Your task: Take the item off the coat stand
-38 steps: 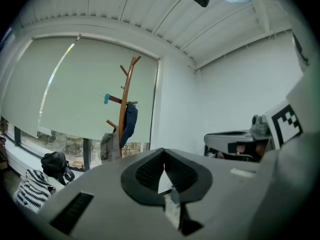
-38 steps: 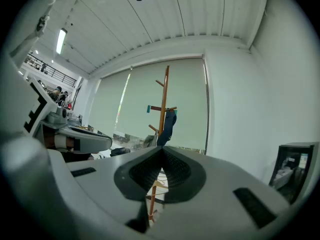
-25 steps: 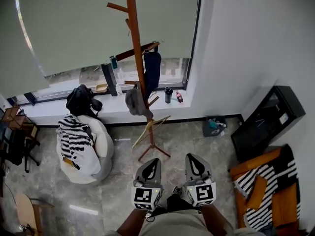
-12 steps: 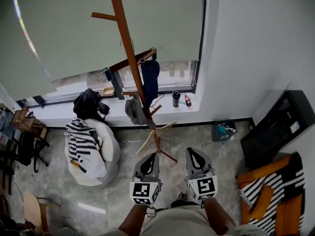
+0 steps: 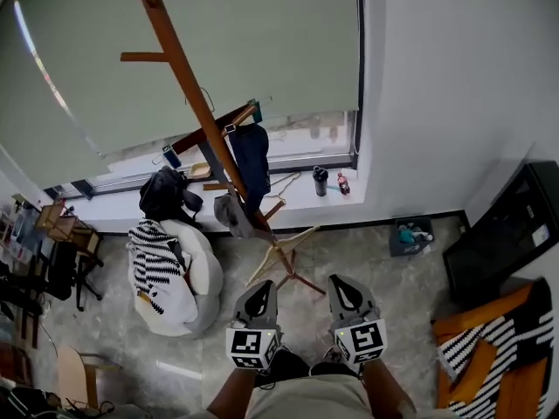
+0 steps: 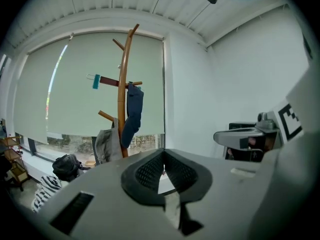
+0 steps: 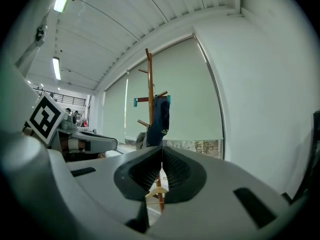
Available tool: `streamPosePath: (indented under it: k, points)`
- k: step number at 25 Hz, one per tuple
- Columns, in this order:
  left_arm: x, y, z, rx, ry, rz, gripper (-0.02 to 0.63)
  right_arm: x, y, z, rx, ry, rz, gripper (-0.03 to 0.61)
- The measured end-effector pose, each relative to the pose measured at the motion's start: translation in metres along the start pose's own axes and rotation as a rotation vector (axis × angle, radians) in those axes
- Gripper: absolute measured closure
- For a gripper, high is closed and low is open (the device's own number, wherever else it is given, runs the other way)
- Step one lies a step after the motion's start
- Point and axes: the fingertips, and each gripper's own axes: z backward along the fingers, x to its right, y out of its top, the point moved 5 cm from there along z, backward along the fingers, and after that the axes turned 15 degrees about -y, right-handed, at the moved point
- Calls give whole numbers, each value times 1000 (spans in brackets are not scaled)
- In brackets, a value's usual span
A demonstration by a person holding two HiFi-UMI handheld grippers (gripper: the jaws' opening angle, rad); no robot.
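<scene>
A tall wooden coat stand rises by the window. A dark blue garment hangs from one of its arms, and a grey cap hangs lower on the pole. Both grippers are low and close to my body, short of the stand's feet. My left gripper is shut with nothing in it, and so is my right gripper. The left gripper view has the stand and blue garment far ahead beyond the shut jaws. In the right gripper view the garment hangs straight ahead.
A white beanbag with a striped cloth sits left of the stand, with a black bag on the sill behind it. Bottles stand on the sill. A wooden hanger lies at the stand's base. A black cabinet stands right.
My head view has shifted, so the stand now leans further left and looms larger. Both grippers stay shut and side by side, low in the view.
</scene>
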Motion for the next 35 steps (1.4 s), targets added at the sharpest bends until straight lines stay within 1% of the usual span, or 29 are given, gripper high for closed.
streamPosePath:
  k: [5, 10, 15, 19, 25, 30, 35]
  points:
    - [-17, 6, -19, -11, -1, -16, 603, 11, -4, -20, -9, -23, -9, 574]
    - [-45, 19, -34, -10, -1, -37, 603, 6, 3, -46, -12, -32, -6, 574]
    - [-69, 39, -45, 26, -6, -38, 603, -7, 16, -71, 2, -25, 17, 574]
    - [-91, 55, -57, 53, -18, -49, 603, -13, 21, -89, -1, -26, -1, 574]
    - [-122, 94, -79, 102, -16, -92, 603, -16, 28, -109, -1, -53, 12, 574]
    - [-141, 121, -90, 128, 4, -81, 603, -14, 31, -117, 3, -78, 22, 574]
    - [-153, 128, -102, 116, 5, -67, 603, -11, 26, -122, -14, -100, 28, 574]
